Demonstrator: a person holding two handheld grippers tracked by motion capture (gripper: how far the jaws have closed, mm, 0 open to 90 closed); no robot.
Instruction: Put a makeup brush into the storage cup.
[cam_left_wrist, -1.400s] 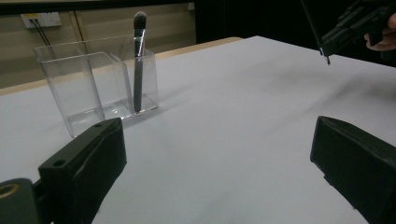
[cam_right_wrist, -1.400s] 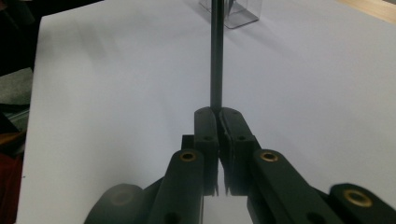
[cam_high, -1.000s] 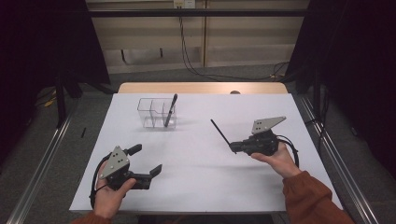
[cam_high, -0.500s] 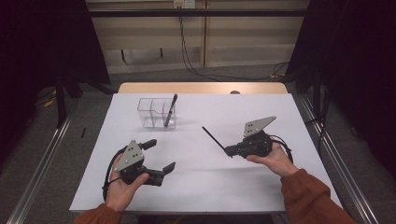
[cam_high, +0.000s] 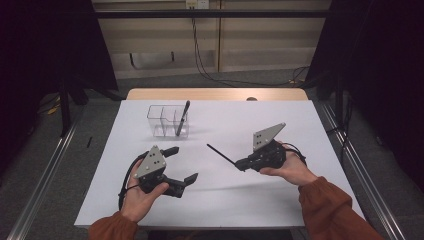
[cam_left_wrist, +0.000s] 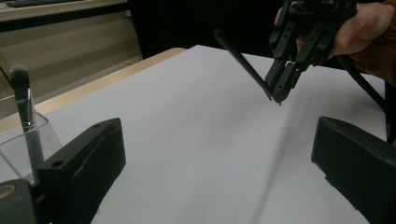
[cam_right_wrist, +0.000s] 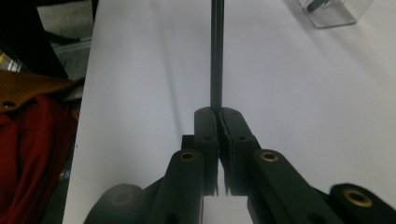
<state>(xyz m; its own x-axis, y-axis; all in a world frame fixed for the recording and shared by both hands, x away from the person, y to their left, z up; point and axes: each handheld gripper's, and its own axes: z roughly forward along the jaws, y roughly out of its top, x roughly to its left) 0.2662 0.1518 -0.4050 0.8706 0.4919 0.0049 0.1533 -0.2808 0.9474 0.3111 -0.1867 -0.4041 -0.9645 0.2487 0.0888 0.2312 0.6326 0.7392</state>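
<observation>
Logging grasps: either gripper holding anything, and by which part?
Right gripper clamps a thin black stick at one end. Left gripper is open and holds nothing.

Lighting: we are seeing even overhead light brightening the white rectangular table top (cam_high: 300, 125), while the surroundings are falling into near-black. Shadows: soft grey ones are lying beneath the black two-jaw left gripper (cam_high: 181, 166) and right gripper (cam_high: 242, 164). Focus: in the gripper views, the nearest black jaws are blurring. Glare: we are noting faint highlights on the clear plastic divided holder (cam_high: 167, 121).
</observation>
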